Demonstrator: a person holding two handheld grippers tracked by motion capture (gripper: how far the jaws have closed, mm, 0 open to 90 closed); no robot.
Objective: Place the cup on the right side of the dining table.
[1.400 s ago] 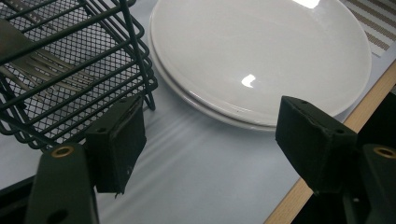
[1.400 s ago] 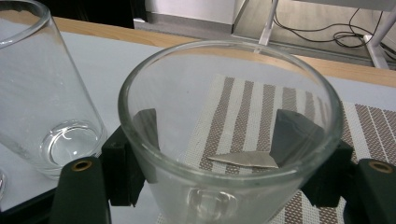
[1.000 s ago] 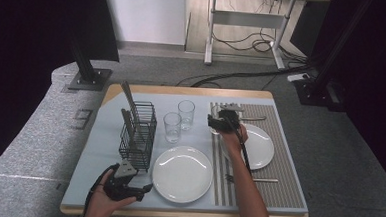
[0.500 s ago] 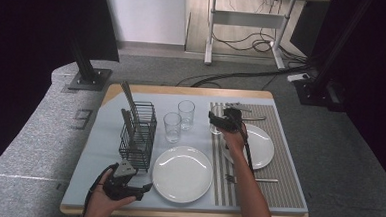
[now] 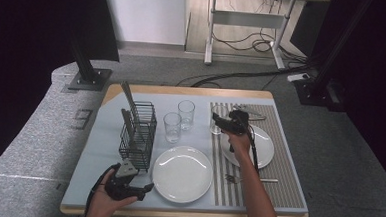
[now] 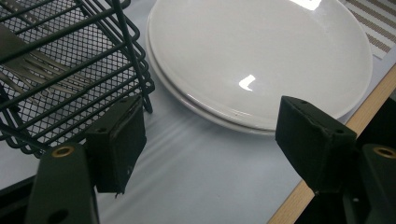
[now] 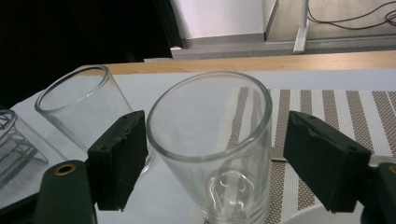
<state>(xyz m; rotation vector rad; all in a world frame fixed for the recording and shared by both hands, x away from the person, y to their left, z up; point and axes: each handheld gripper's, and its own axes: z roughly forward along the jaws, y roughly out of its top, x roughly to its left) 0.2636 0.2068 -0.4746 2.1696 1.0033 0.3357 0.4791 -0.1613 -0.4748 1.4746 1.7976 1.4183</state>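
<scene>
1. The glass [image 7: 212, 149] stands upright at the striped mat's [image 5: 287, 188] left far corner, beside the right plate [image 5: 261, 147].
2. The right gripper [image 5: 219, 122] has just been opening its jaws; they now stand wide, the glass between them with a gap on the right side (on the left I cannot tell whether the pad touches it). I judge it set down and let go.
3. Two more glasses [image 5: 172, 126] wait on the tabletop's far middle, off the mat.
4. A fork [image 5: 247, 179] lies at the mat's near edge; more cutlery sits in the basket [image 5: 138, 133].
5. The left gripper [image 5: 146, 188] rests at the near left edge, jaws wide and empty.
6. Probably left: the remaining cutlery.
</scene>
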